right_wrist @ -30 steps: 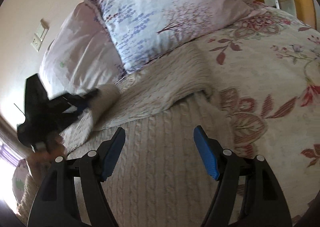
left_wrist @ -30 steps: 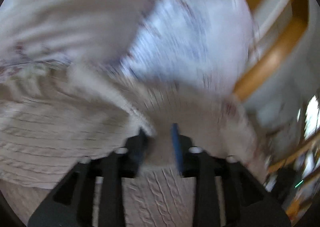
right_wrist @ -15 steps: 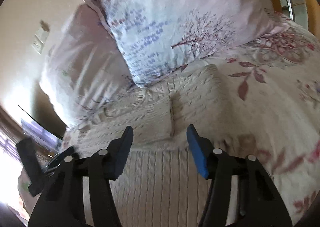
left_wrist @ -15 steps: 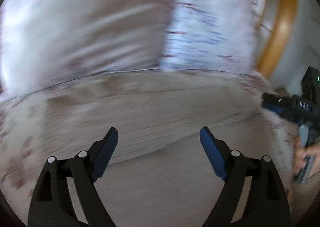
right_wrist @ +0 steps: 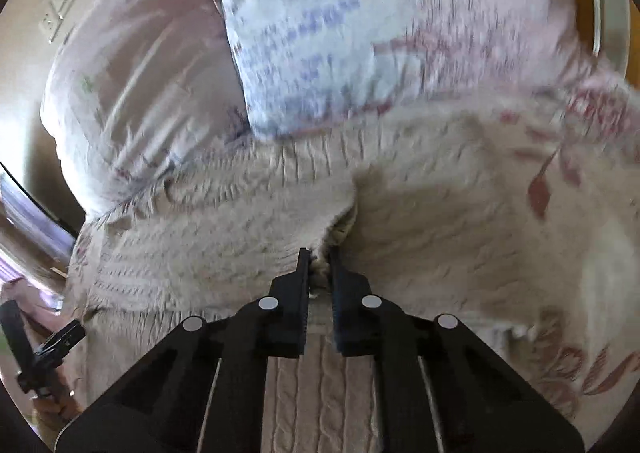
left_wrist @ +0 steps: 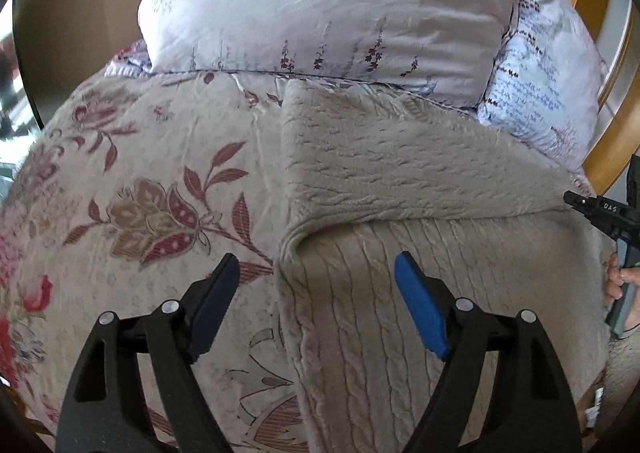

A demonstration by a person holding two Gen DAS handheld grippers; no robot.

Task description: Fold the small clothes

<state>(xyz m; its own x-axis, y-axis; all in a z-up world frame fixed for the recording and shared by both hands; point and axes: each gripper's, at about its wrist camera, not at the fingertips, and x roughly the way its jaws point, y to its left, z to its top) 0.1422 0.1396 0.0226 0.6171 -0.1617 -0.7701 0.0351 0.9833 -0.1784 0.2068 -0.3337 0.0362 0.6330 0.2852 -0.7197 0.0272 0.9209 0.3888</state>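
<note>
A beige cable-knit sweater lies on the bed, its top part folded down across the body. My left gripper hovers over the sweater's left edge near the fold corner. Its jaws are wide apart and closing slightly, with no pad touching the knit. At the sweater's right side, my right gripper shows with a hand on it. In the right wrist view, the right gripper is shut on a pinch of the sweater at the folded edge. The left gripper sits at the far lower left there.
A floral bedspread covers the bed under the sweater. Two pale printed pillows lean at the head, touching the sweater's far edge. A wooden bed frame curves at the right. A wall switch is behind.
My left gripper let go of the sweater, opened, and swung left to the sweater's left edge. My right gripper moved forward and shut on the folded edge.
</note>
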